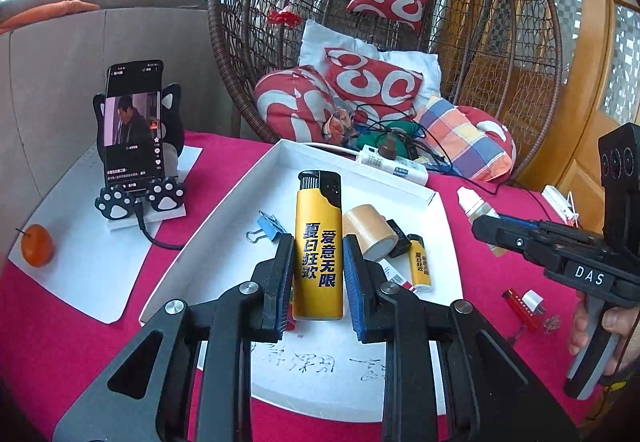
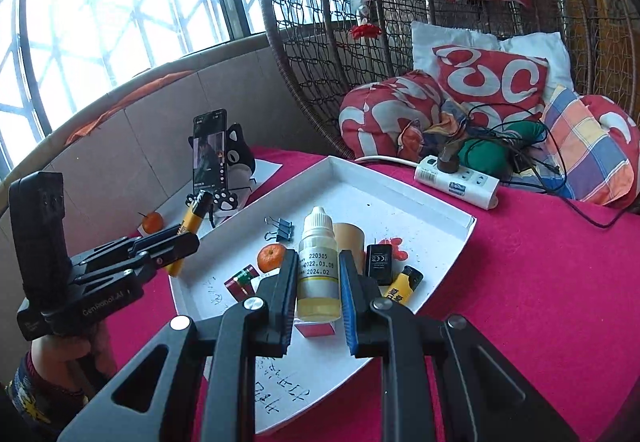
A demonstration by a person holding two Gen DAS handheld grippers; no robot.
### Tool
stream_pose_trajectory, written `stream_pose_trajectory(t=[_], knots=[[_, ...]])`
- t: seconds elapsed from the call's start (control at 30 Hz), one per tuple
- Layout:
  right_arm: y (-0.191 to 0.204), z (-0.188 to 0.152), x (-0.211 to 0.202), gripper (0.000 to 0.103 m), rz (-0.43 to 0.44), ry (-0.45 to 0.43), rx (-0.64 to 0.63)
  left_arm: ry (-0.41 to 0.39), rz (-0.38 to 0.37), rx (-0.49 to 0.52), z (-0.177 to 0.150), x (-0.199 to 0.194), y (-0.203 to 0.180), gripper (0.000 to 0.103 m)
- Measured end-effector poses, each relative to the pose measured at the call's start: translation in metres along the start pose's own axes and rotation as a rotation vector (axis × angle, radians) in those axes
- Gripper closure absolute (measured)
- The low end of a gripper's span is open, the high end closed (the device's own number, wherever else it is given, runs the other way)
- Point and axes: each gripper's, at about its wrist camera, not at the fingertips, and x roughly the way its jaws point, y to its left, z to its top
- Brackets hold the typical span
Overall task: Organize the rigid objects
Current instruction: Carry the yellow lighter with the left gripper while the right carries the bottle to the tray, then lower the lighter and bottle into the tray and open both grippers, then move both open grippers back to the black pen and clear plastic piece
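Note:
A big yellow lighter with dark blue print stands upright between the pads of my left gripper, which is shut on it above the white tray. My right gripper is shut on a small dropper bottle with a white cap and yellow liquid, held over the tray's near part. From the left wrist view the right gripper comes in from the right, and the bottle's cap shows past its tips. From the right wrist view the left gripper is at the left with the lighter.
In the tray lie a blue binder clip, a tape roll, a black charger, a small yellow lighter and a tangerine. A phone on a cat stand and a second tangerine sit left. A power strip lies behind.

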Motion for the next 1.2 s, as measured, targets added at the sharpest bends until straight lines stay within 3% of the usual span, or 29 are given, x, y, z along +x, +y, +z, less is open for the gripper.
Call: stream_pose_trajectory(t=[0.4,0.47,0.5,0.53,0.57,0.63,0.73,0.9,1.03,1.2], knots=[[0.011,-0.031,0.051,0.084,-0.010,0.113,0.020,0.051,0.086,0.024,-0.010,0.030,0.000,0.080],[0.016,-0.034,0.050,0.083,-0.012,0.109,0.002,0.048,0.099,0.013,-0.011,0.029,0.003,0.073],[0.018,-0.034,0.048,0.080,-0.021,0.102,-0.013,0.046,0.102,0.004,-0.011,0.027,0.004,0.055],[0.021,-0.034,0.046,0.068,-0.029,0.092,-0.031,0.040,0.101,-0.002,-0.011,0.025,0.005,0.038],[0.024,-0.035,0.043,0.059,-0.040,0.079,-0.049,0.029,0.105,-0.005,-0.010,0.022,0.006,0.035],[0.029,-0.035,0.034,0.009,-0.062,0.048,-0.081,0.001,0.120,0.000,-0.009,0.015,0.005,0.028],[0.036,-0.037,0.023,0.000,-0.095,0.024,-0.142,-0.043,0.164,0.018,-0.007,0.005,0.003,0.000],[0.038,-0.041,-0.001,0.000,-0.153,-0.028,-0.196,-0.092,0.170,0.027,-0.004,-0.011,0.000,0.000],[0.014,-0.038,-0.036,0.000,-0.164,-0.097,-0.117,-0.129,0.145,0.032,-0.002,-0.024,-0.008,0.000],[-0.041,-0.038,-0.100,0.000,-0.257,-0.228,0.042,-0.154,0.092,0.062,0.001,-0.032,-0.024,0.000]])
